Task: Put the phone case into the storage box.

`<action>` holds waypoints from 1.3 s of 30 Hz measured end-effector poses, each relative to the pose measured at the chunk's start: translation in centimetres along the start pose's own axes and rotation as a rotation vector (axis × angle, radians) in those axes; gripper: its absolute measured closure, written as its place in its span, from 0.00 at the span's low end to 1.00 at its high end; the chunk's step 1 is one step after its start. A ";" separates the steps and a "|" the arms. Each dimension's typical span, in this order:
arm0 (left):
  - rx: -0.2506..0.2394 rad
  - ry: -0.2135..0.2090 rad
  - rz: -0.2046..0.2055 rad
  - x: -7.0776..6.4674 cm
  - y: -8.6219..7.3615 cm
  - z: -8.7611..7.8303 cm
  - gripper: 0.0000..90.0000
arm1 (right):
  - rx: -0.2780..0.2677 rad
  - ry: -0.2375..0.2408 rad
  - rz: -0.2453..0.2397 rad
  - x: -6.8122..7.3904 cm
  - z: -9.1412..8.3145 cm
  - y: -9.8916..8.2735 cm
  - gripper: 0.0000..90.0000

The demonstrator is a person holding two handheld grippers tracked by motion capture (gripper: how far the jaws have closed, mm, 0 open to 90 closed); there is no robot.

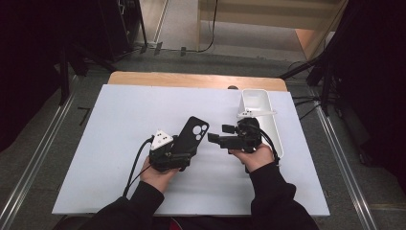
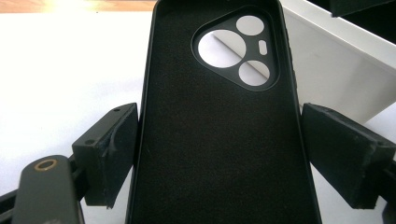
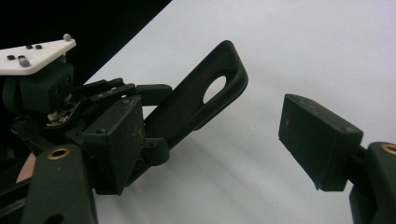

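A black phone case with a three-hole camera cutout rises tilted from my left gripper. In the left gripper view both pads press on the long edges of the case, with its soft inner face toward the camera, so my left gripper is shut on it. My right gripper lies level just to the right of the case and points left at it, jaws apart. The right gripper view shows my right gripper open, with the case's upper end beyond its left pad and apart from both pads.
The white board covers the table, with a wooden strip along its far edge. A white rectangular bin stands at the back right, close behind my right hand, and its wall is behind the case. Dark stands flank the table.
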State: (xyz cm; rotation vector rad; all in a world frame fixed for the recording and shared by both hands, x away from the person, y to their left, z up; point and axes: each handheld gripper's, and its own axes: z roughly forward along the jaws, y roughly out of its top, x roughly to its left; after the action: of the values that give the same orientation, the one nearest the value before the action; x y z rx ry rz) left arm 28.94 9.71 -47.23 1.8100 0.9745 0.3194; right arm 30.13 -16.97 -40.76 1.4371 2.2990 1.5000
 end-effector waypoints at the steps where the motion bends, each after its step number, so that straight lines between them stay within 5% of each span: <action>1: -0.002 0.000 0.000 0.0 0.0 0.0 0.15 | 0.005 0.002 0.005 0.0 0.1 0.1 0.23; 39: -0.050 0.000 0.042 -1.2 -0.5 0.3 0.15 | 0.049 0.042 0.126 -1.5 4.1 0.9 0.33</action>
State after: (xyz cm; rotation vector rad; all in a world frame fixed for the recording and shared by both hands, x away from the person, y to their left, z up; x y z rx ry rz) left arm 28.07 8.69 -47.55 1.7873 0.9216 0.3673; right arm 33.48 -15.08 -42.89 1.6071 2.3248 1.5291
